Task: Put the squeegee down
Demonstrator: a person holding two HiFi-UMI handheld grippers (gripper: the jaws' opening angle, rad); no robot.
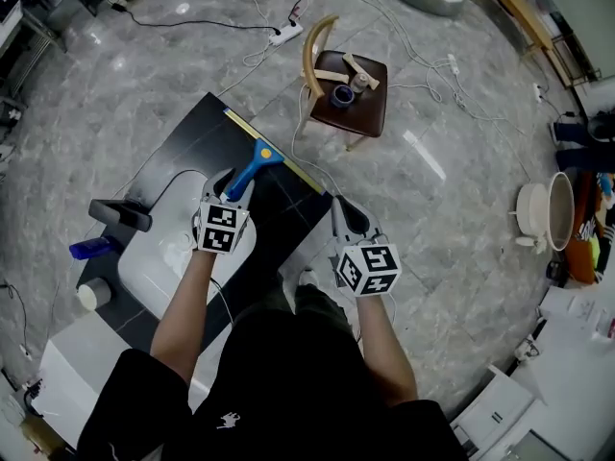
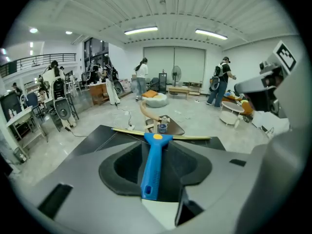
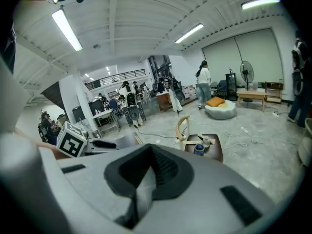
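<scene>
Reaching over the black tabletop [image 1: 192, 152], the left gripper [image 1: 229, 192] has its jaws released; they stand apart on both sides of the blue handle of the squeegee [image 1: 255, 166] and do not press it. The squeegee lies on the tabletop, its yellow blade along the far edge. To its right, the right gripper [image 1: 352, 217] has its jaws clenched on nothing. Farther away, a wooden chair [image 1: 351, 89] stands on the floor.

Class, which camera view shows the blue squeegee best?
The left gripper view: the squeegee fills the centre, its handle running between the open jaws to its yellow blade. The head view shows it small, from above. The right gripper view doesn't clearly show it.
</scene>
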